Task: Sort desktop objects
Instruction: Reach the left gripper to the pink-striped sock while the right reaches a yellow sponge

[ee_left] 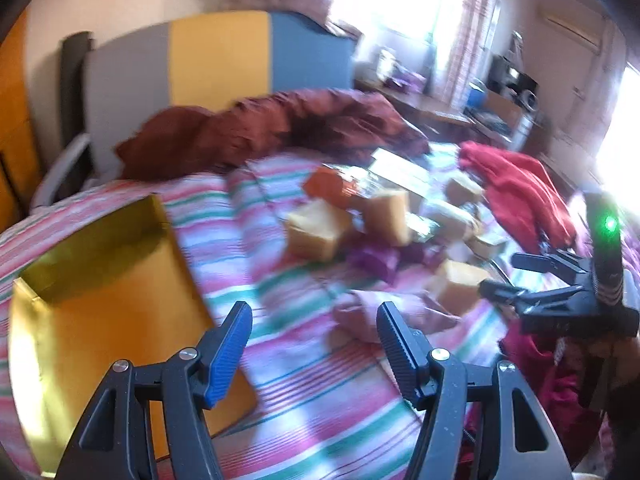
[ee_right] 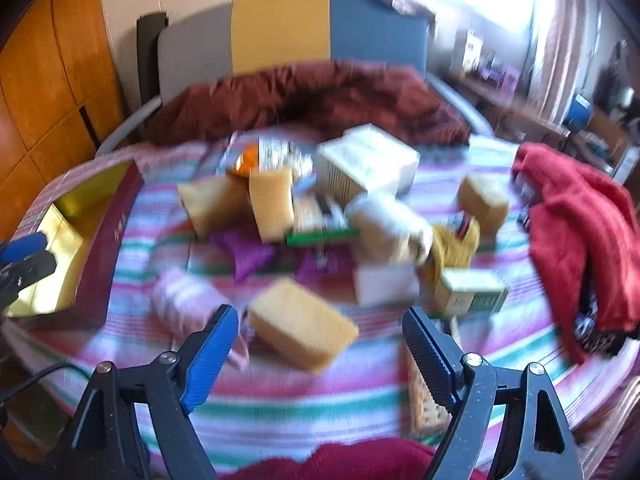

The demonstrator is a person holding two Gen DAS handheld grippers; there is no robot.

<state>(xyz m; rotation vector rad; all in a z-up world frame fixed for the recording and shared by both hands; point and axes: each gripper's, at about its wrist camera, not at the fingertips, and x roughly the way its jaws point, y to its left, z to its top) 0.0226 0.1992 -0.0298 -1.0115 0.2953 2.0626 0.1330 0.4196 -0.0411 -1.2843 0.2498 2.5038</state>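
Nearest the person, both tools hang tilted down over the striped bedspread [ee_right: 280,412], which serves as the worktop; the right gripper [ee_right: 320,356] has its jaws spread wide with nothing between them, and it seems aimed at the yellow sponge [ee_right: 304,328] lying just ahead of its fingers, probably the next thing to be picked; a small pink bundle [ee_right: 188,304] lies just beside that sponge on the left; the left gripper [ee_left: 316,344] stands about half open and empty too, poised over the bedspread next to the gold-lined box [ee_left: 100,280], which sits open at the left side, likely so that sorted things can be dropped in; nothing shows inside it yet, so the sorting looks barely begun; farther on, the rest of the clutter sits heaped in the middle: more sponges [ee_right: 272,204], a purple packet [ee_right: 248,256], a white carton [ee_right: 368,164] and a small green-printed box [ee_right: 468,292], all blurred; a red cloth [ee_right: 576,232] is pushed to the right edge; beyond, a brown quilt [ee_right: 312,100] is bunched against the headboard [ee_right: 280,36].
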